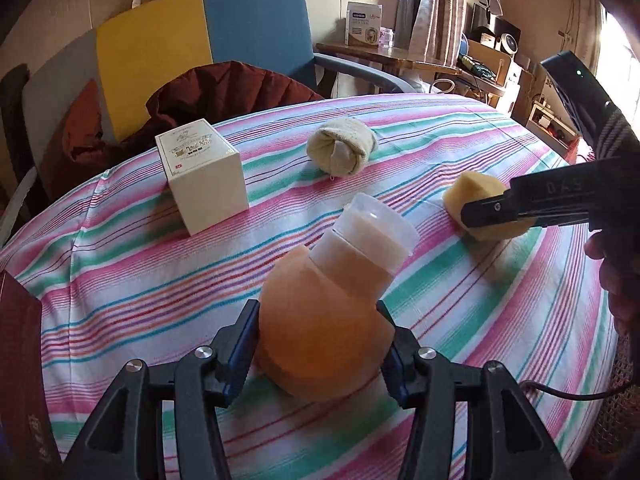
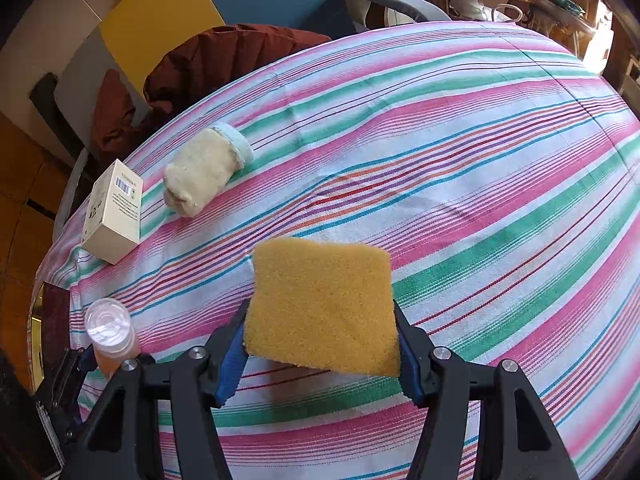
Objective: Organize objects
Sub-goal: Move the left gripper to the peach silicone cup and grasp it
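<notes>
left hand-held gripper [image 1: 318, 354]: clamped on soft orange squeeze bottle [image 1: 320, 320]
right hand-held gripper [image 2: 320, 354]: yellow square sponge [image 2: 322, 304] gripped
step: both carried
next: placement spot needed on striped desk [image 2: 480, 200]

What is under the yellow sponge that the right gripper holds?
Under the yellow sponge, held in the right gripper, only the striped tablecloth shows, shadowed. The patch directly beneath is covered by the sponge.
</notes>
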Demonstrator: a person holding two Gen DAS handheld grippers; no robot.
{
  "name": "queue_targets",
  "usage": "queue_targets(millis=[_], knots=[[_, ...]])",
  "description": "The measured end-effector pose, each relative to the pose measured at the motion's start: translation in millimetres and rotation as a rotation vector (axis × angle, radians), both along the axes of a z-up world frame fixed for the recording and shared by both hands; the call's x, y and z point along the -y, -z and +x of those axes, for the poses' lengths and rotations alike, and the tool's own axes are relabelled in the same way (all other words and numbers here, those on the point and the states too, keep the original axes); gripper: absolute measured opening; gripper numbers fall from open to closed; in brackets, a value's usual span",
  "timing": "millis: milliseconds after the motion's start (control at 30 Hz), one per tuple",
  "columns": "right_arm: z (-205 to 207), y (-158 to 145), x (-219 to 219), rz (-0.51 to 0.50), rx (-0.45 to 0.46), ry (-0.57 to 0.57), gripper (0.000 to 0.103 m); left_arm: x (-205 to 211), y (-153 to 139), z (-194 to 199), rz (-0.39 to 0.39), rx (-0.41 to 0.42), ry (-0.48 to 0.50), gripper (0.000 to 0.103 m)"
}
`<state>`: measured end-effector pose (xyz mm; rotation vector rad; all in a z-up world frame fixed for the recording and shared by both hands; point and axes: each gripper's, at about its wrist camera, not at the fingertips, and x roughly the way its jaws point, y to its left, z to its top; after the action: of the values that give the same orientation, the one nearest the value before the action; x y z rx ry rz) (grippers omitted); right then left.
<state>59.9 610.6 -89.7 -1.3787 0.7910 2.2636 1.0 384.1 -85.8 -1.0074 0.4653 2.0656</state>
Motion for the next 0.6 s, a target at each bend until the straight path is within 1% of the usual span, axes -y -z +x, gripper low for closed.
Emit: queue_targets(millis=[100,167,267,367,400,433,467,600], knots=[[-1.4,-0.1,1.7,0.008,0.003,-0.005,0.063,-3.8,-1.5,-1.3,-0.025,-0.028,0.015,0.064],[-0.7,0.3,3.1,0.015,0.005,-0.008,0.063,-9.3,-2.3,-5.1,-0.047,-0.049,0.014,0.076],[-1.3,0.6,5.0,0.025,0.009,-0.015,0.063,-22.6,5.0,-10.9,-0.09,-0.049,0.035,0.077],[-2.4,0.8,5.8,0.036,0.012,-0.022,0.063,-27.8,6.2,-9.1,-0.088,-0.068,0.044,0.077],[-2.5,0.8,6.1,0.039,0.012,-0.024,0.063,-28.9,5.0,-8.2,-0.082,-0.074,0.042,0.076],[-2.7,0.6,6.4,0.041,0.012,-0.026,0.063,-29.2,3.1,-6.8,-0.068,-0.077,0.049,0.07],[-3.2,0.6,6.7,0.042,0.012,-0.028,0.063,-30.3,1.6,-5.5,-0.057,-0.079,0.063,0.055],[-4.3,-0.5,8.9,0.027,-0.01,-0.04,0.062,-34.0,5.1,-1.1,-0.077,-0.103,0.072,0.054]])
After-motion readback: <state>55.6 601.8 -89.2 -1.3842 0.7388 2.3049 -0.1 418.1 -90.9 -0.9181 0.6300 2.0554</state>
